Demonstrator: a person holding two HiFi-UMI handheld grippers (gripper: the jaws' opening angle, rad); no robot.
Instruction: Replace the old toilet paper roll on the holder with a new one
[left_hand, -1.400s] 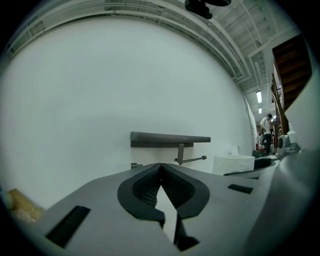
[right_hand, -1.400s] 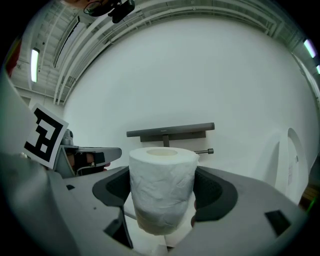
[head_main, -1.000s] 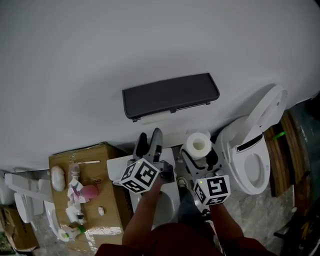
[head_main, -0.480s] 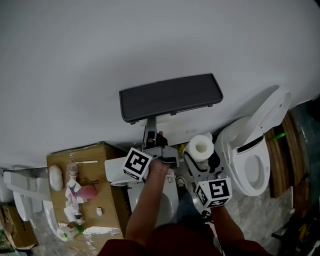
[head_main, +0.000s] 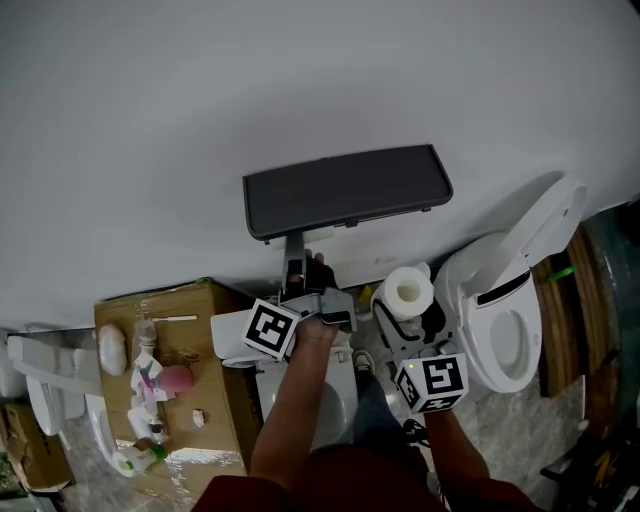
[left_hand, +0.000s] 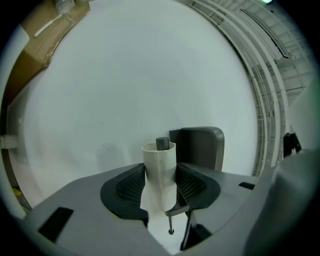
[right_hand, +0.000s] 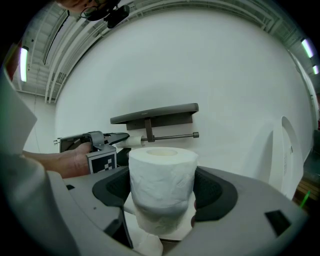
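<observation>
A dark grey holder (head_main: 345, 190) with a shelf on top hangs on the white wall. Its thin rod (right_hand: 172, 136) carries the old roll (left_hand: 160, 172), a nearly bare cardboard tube with a little paper hanging. My left gripper (left_hand: 161, 180) reaches up under the holder; its jaws have just been closing, and the pads now press on the tube from both sides. My right gripper (right_hand: 162, 192) is shut on the full new roll (right_hand: 161, 187), held upright below and to the right of the holder. In the head view the new roll (head_main: 407, 290) sits beside the left gripper (head_main: 298, 268).
A white toilet (head_main: 510, 300) with its lid up stands at the right. A cardboard box (head_main: 190, 330) with several small items on top stands at the left. White ceramic pieces (head_main: 45, 380) lie at the far left.
The left gripper has risen from below the holder to the rod, rolled, and closed its jaws around the old roll. The right gripper with the new roll has hardly moved.
</observation>
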